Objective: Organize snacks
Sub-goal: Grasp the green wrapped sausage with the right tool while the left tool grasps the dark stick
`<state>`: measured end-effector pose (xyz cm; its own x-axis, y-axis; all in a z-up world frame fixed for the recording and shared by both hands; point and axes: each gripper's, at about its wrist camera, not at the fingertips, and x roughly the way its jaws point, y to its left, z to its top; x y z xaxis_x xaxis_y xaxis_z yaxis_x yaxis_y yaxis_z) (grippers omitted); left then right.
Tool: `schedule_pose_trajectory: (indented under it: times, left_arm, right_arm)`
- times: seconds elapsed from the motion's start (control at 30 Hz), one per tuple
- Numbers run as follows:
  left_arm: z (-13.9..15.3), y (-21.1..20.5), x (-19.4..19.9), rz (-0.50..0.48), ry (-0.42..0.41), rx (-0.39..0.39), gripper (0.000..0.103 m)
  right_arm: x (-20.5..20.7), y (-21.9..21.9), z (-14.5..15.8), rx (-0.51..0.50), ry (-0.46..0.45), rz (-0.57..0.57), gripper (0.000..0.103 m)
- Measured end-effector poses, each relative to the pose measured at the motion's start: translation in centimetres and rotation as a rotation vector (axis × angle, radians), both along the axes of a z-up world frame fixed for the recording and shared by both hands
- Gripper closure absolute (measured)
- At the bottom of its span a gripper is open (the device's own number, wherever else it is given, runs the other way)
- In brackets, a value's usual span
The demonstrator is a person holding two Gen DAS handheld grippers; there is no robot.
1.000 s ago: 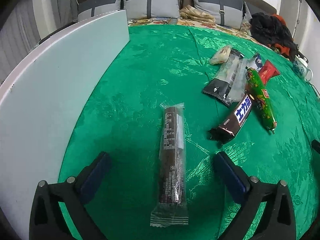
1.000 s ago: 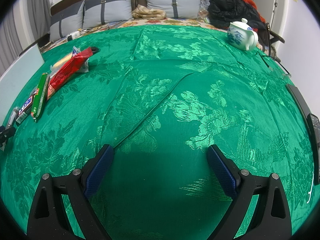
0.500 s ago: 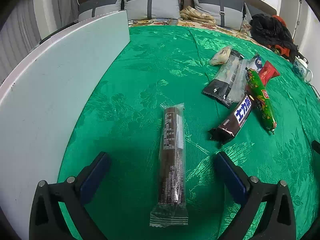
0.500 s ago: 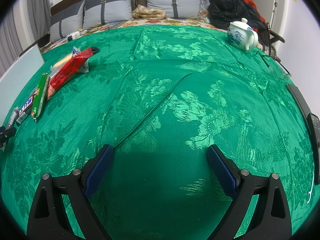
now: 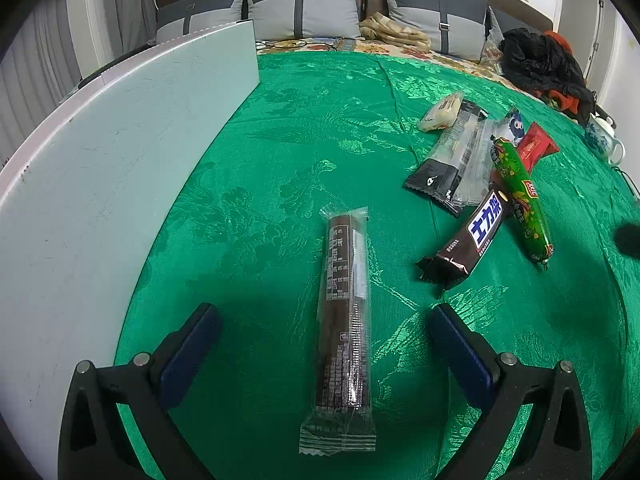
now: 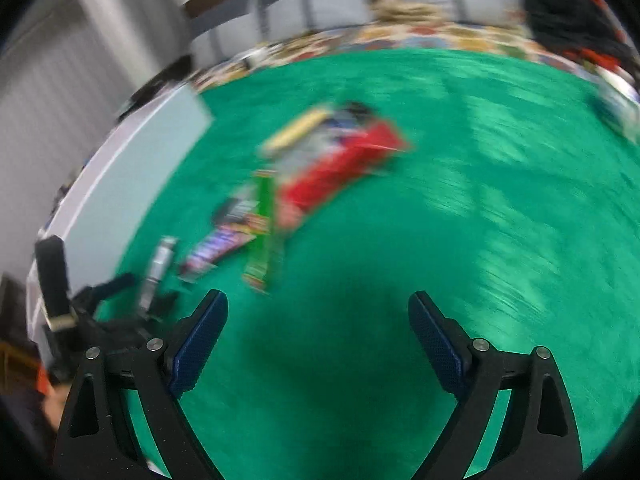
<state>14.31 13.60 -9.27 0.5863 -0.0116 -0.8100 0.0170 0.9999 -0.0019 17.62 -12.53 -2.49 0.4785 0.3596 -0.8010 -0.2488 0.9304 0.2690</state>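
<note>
Left wrist view: the left gripper hangs over the green cloth with its jaws spread wide, pads touching nothing. Between them, lying flat on the cloth, is a long dark bar in clear wrap — one end near the camera, the other pointing away. A white board lies just to its left. To the right sits the snack heap: a brown bar with white lettering, a green tube touching it, a black packet, a red packet and a pale bun. A teapot stands at the far right.

Right wrist view: badly blurred. The right gripper has just been closing a little, yet its jaws stand wide with only cloth between them. The heap — probably the same snacks — lies ahead to the left, well apart from the fingers.
</note>
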Motion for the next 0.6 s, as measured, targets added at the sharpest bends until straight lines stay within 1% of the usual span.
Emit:
schedule_pose_trajectory:
  times: [0.1, 0.13, 0.17, 0.2, 0.23, 0.27, 0.3, 0.33, 0.43, 0.5, 0.53, 0.57, 0.6]
  left_arm:
    - [0.0, 0.0, 0.0, 0.0, 0.0, 0.0, 0.0]
    - [0.0, 0.0, 0.0, 0.0, 0.0, 0.0, 0.0]
    - [0.0, 0.0, 0.0, 0.0, 0.0, 0.0, 0.0]
    - [0.0, 0.0, 0.0, 0.0, 0.0, 0.0, 0.0]
    - [0.0, 0.0, 0.0, 0.0, -0.001, -0.001, 0.0]
    - [0.0, 0.0, 0.0, 0.0, -0.001, -0.001, 0.0]
    - [0.0, 0.0, -0.1, 0.0, 0.0, -0.001, 0.0]
    - [0.0, 0.0, -0.1, 0.0, 0.0, 0.0, 0.0]
    - [0.0, 0.0, 0.0, -0.006, 0.005, -0.003, 0.0]
    - [0.2, 0.1, 0.4, -0.063, 0.04, 0.001, 0.0]
    - [0.3, 0.3, 0.8, -0.118, 0.079, -0.001, 0.001]
    - [0.4, 0.5, 1.0, -0.144, 0.104, -0.006, 0.001]
    - [0.6, 0.7, 1.1, -0.158, 0.129, -0.012, 0.003]
  right_arm:
    - [2.5, 3.3, -0.5, -0.036, 0.013, 0.034, 0.014]
    - [3.3, 3.9, -0.9, -0.048, 0.024, 0.036, 0.019]
    - [4.0, 4.4, -1.5, -0.055, 0.045, 0.038, 0.03]
    - [4.5, 4.7, -2.1, -0.056, 0.067, 0.042, 0.038]
    - [4.9, 5.0, -2.7, -0.056, 0.095, 0.047, 0.051]
    - [5.2, 5.0, -2.9, -0.055, 0.114, 0.049, 0.059]
    - [5.4, 5.1, -3.3, -0.053, 0.132, 0.051, 0.064]
    - [5.5, 5.0, -3.4, -0.053, 0.139, 0.052, 0.078]
    - [4.9, 4.5, -3.5, -0.043, 0.16, 0.059, 0.079]
    - [3.9, 3.8, -3.2, -0.026, 0.185, 0.07, 0.079]
    - [3.3, 3.4, -3.0, -0.026, 0.191, 0.079, 0.079]
    - [2.3, 2.8, -2.6, -0.043, 0.193, 0.094, 0.079]
    - [1.6, 2.4, -2.4, -0.065, 0.195, 0.107, 0.079]
